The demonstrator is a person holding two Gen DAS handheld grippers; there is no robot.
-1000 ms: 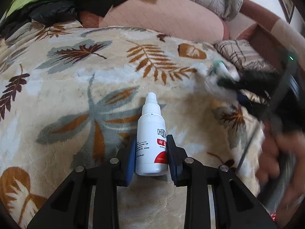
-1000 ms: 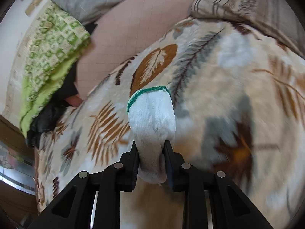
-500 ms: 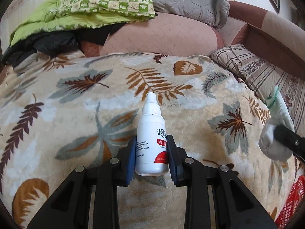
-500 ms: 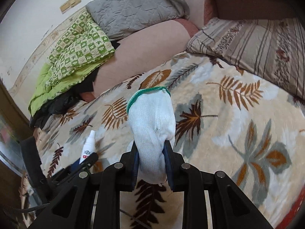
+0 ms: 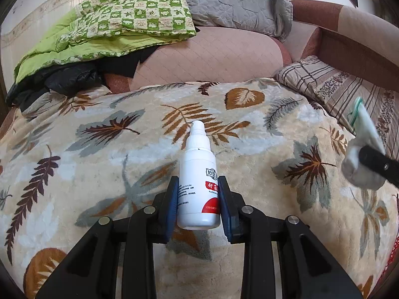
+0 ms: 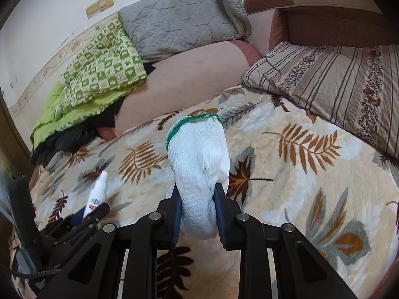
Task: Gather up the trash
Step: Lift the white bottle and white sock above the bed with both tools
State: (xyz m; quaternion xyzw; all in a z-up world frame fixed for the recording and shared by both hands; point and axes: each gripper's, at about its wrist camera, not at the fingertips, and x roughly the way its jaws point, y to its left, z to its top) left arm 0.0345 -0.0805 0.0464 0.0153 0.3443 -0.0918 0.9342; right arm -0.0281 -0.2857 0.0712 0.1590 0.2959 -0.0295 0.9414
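A white spray bottle with a red label stands between the blue pads of my left gripper, which is shut on it above the leaf-patterned blanket. My right gripper is shut on a white knitted glove with a green cuff, held up over the same blanket. In the left wrist view the glove and the right gripper show at the right edge. The bottle and the left gripper appear at the lower left of the right wrist view.
A green checked quilt, a grey quilted cover and a black garment lie on the pink sofa back. A striped pillow rests at the right. Something red shows at the lower right edge.
Both grippers have pulled back and up from the blanket with their objects. The right gripper with the glove has swung from beside the bottle to the far right.
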